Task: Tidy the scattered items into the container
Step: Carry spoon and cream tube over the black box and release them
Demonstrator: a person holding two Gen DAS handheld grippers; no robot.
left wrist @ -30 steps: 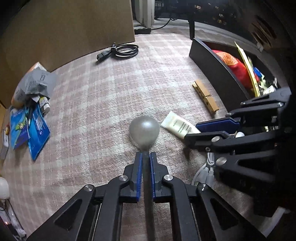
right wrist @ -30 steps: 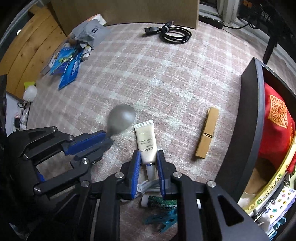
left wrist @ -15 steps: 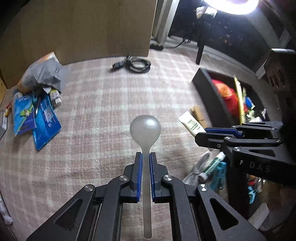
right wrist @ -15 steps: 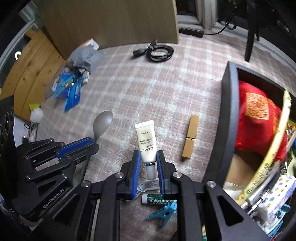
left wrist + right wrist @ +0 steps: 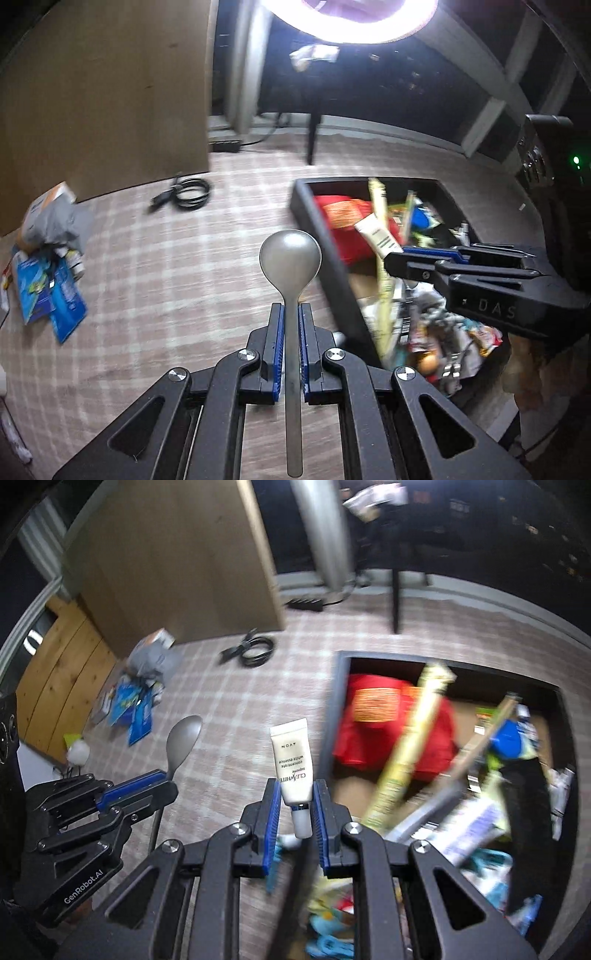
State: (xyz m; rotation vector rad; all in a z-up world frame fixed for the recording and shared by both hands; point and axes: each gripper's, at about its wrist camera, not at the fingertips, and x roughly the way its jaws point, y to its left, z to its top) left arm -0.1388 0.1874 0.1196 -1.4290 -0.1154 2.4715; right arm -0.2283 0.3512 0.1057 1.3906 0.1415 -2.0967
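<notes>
While both grippers hang above the rug, each has one item clamped. The left gripper (image 5: 290,314) has its jaws nearly closed on the handle of the spoon (image 5: 290,254), whose bowl shows just left of the bin's (image 5: 332,266) near wall. The right gripper (image 5: 295,801) has its jaws pinched on the neck of the tube (image 5: 291,764), also just left of the bin wall in its own view. Neither item is over the bin opening yet, by my reading.

The bin already holds a good deal: a red pouch (image 5: 388,716), a yellow strip and mixed packets. Left to do: drop the spoon and tube in, then collect the blue packets (image 5: 55,291), grey bag (image 5: 55,221) and cable (image 5: 186,192), all well left of the bin.
</notes>
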